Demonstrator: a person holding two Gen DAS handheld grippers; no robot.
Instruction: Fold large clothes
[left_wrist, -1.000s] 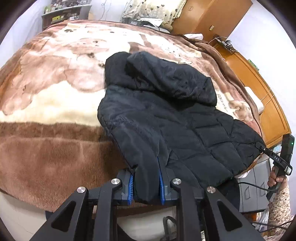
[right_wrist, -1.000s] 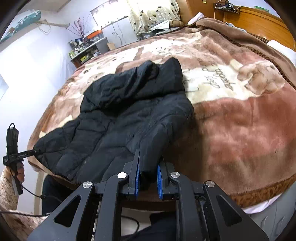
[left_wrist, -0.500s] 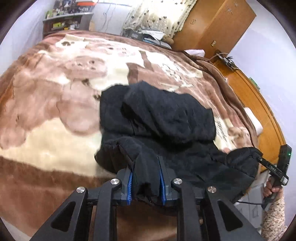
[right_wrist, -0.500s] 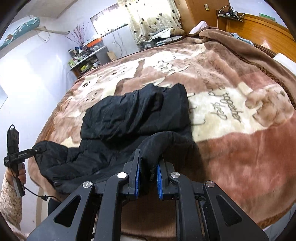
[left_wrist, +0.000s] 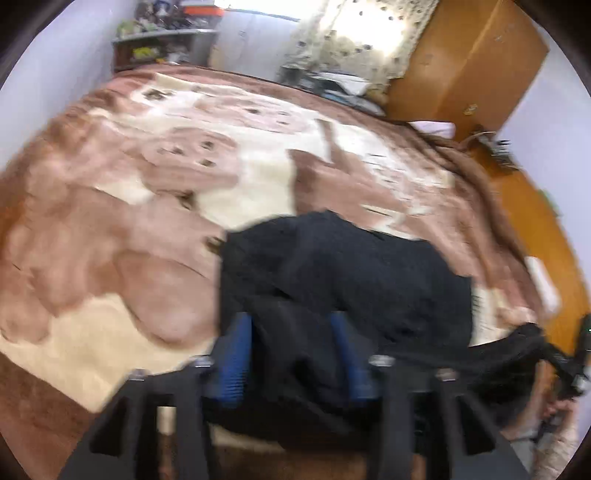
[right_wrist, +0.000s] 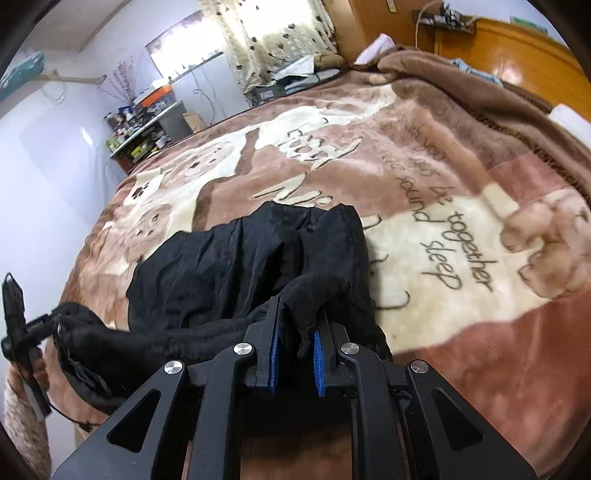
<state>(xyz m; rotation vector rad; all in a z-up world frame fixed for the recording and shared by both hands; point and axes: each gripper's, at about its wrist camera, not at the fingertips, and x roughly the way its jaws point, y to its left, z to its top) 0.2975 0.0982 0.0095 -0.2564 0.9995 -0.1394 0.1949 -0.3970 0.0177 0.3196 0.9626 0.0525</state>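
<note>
A black puffer jacket (left_wrist: 351, 277) lies folded over on the brown and cream blanket (left_wrist: 110, 221). In the blurred left wrist view my left gripper (left_wrist: 291, 332) hovers over the near fold. Its jaws are opening, the blue pads (left_wrist: 236, 354) stand wide apart, and loose black fabric lies between them unpressed. In the right wrist view my right gripper (right_wrist: 297, 314) still pinches a bunched fold of the jacket (right_wrist: 229, 266) at its tips, though its jaws are opening slightly. My left gripper (right_wrist: 55, 321) also shows at that view's left edge, by the jacket's other corner.
The blanket (right_wrist: 443, 221) covers the whole bed. A wooden wardrobe (left_wrist: 461, 62) and wooden headboard (right_wrist: 517, 48) stand at the far right. A cluttered shelf (right_wrist: 144, 122) is against the far wall. A hand (right_wrist: 33, 365) holds the left gripper's handle.
Both grippers carried the jacket's lower edge forward across the bed, doubling the jacket over itself toward the hood. The left jaws have spread wide off the fabric. The right still holds its fold.
</note>
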